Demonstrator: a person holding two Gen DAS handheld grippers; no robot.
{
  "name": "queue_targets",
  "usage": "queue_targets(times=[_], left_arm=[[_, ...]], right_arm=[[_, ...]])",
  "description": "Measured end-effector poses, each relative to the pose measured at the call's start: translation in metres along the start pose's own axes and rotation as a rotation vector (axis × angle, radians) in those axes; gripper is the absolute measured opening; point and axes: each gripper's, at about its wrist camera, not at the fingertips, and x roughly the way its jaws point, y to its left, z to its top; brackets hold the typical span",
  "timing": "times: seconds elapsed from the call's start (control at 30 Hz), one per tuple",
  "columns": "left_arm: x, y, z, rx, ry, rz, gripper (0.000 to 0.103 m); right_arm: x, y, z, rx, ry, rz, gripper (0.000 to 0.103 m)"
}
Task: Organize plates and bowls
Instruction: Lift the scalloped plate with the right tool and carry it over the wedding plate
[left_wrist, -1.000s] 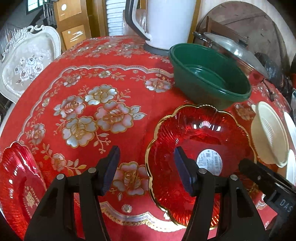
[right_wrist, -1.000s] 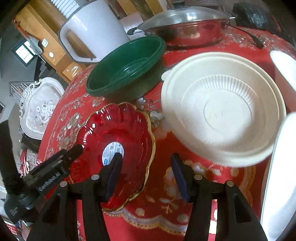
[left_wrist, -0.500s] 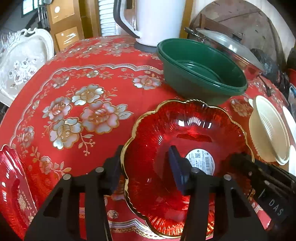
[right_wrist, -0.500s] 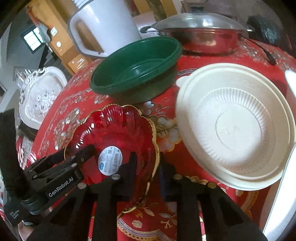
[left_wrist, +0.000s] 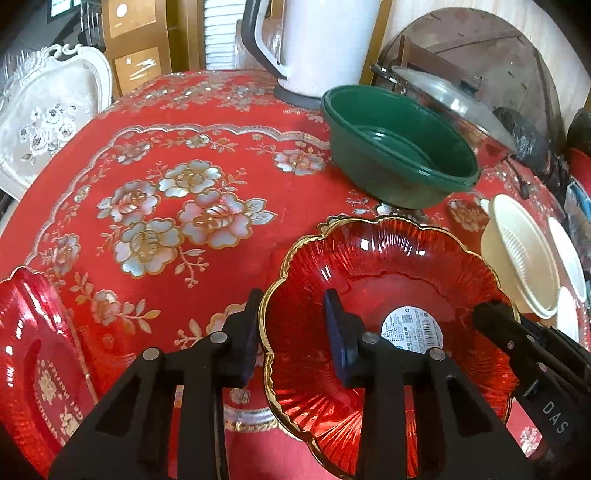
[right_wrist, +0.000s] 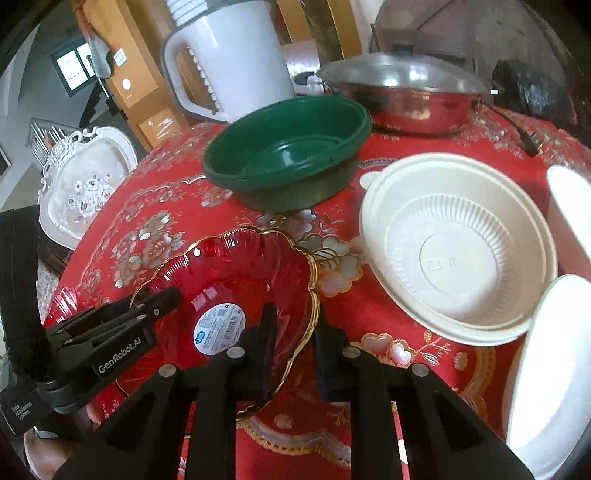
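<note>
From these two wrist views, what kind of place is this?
Most likely a home dining area, somewhat cluttered. A round table with a red floral tablecloth holds a lidded steel pot, a large white jug and stacked dishes. An ornate white chair stands beside it, with cardboard boxes behind.

Both wrist views look steeply down, close over the red bowl (left_wrist: 388, 325), from opposite rims; green bowl (right_wrist: 288, 155) shared.
</note>
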Motion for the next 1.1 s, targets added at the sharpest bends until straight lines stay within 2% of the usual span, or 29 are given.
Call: queue_targets(times=[0.27,0.47,0.83,1.1], left_arm=[[-0.043,0.012,-0.002,-0.01,-0.078,0.006,0.032],[-0.075,0.038,-0.008,-0.045,-0.126,0.023,0.032],[-0.12,0.115,-0.037,-0.144,-0.173,0.12,0.032],[-0.135,0.163,-0.066,-0.204,-0.166,0.17,0.032]], right_arm=[[-0.025,0.019,-0.001,-0.041,-0.051,0.003,0.017],[-0.038,0.045,-0.001,-0.083,-0.079,0.035,0.018],[-0.043,0.122,-0.012,-0.217,-0.082,0.134,0.021],[-0.029,0.175,-0.027,-0.306,-0.05,0.186,0.021]])
